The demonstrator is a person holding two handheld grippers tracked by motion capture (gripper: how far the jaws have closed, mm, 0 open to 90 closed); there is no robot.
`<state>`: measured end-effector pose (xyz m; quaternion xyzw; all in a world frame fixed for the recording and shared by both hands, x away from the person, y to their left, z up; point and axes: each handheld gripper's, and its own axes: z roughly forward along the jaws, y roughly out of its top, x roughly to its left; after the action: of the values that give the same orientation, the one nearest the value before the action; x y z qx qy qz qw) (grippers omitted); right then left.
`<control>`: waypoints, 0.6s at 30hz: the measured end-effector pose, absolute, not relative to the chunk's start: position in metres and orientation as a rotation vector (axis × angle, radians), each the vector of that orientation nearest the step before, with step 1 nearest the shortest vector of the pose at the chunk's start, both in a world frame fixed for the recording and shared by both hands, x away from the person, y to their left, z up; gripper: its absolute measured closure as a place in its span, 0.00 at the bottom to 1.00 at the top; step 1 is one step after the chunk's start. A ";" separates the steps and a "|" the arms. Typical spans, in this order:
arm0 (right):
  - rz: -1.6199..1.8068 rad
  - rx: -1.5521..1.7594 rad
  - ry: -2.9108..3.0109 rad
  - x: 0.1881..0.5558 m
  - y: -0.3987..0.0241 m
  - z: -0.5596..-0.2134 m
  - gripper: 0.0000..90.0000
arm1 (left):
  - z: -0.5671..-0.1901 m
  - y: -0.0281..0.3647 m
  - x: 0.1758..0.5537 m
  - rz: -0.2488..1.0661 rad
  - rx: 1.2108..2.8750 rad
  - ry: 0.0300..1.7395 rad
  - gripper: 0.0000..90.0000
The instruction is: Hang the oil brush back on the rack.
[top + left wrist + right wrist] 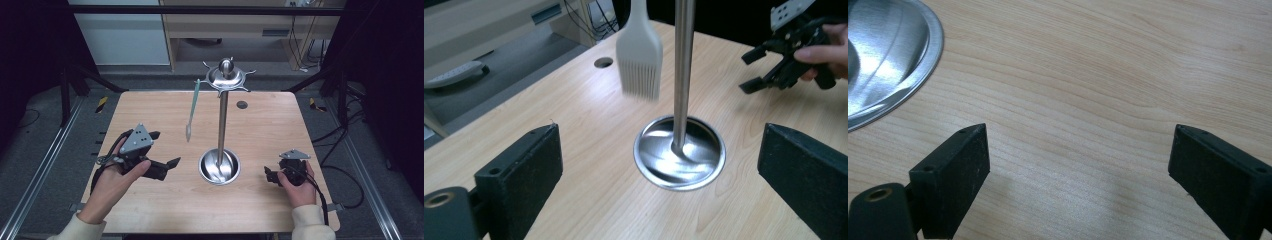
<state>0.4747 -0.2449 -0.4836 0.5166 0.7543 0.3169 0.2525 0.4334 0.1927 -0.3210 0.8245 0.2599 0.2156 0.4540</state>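
1. The silicone basting brush (192, 111) hangs by its handle from one of the hooks on the steel utensil stand (223, 117), bristles down, well clear of the table (150, 210) and just beside the pole.
2. The left gripper (161, 150) sits low over the wood to the left of the stand's dish base (679, 152), jaws spread wide with nothing between them.
3. The right gripper (270, 176) is parked near the right side of the base, also wide open and empty.
4. What could go wrong, I reckon: the brush hangs from a single small hook, so a bump on the pole from either gripper could swing it or shake it off.
5. The stand is tall and top-heavy looking. If a jaw catches the rim of the base or shoves the pole sideways, the whole thing might tip.
6. The blurred bristles in the left gripper view hint that it may be swaying a bit, so it's not fully settled yet.
7. Surface is a light wood-grain tabletop with a small round grommet hole (242, 104) behind the stand.
8. The room has a dark frame around the table, a grey floor, a pale wooden desk behind and cables trailing at the right.
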 end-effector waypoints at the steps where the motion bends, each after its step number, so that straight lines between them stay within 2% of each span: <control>1: 0.861 1.404 2.051 0.475 -0.245 -0.484 0.11 | -0.325 0.194 0.433 0.529 2.042 0.645 0.04; 7: 0.854 1.399 2.054 0.475 -0.245 -0.484 0.11 | -0.352 0.199 0.432 0.548 2.114 0.666 0.04; 18: 0.848 1.408 2.054 0.475 -0.245 -0.485 0.11 | -0.407 0.200 0.436 0.476 2.183 0.727 0.04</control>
<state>0.4748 -0.2447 -0.4848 0.5180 0.7554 0.3120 0.2527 0.4364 0.2002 -0.4069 0.8573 0.2853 0.1870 0.3856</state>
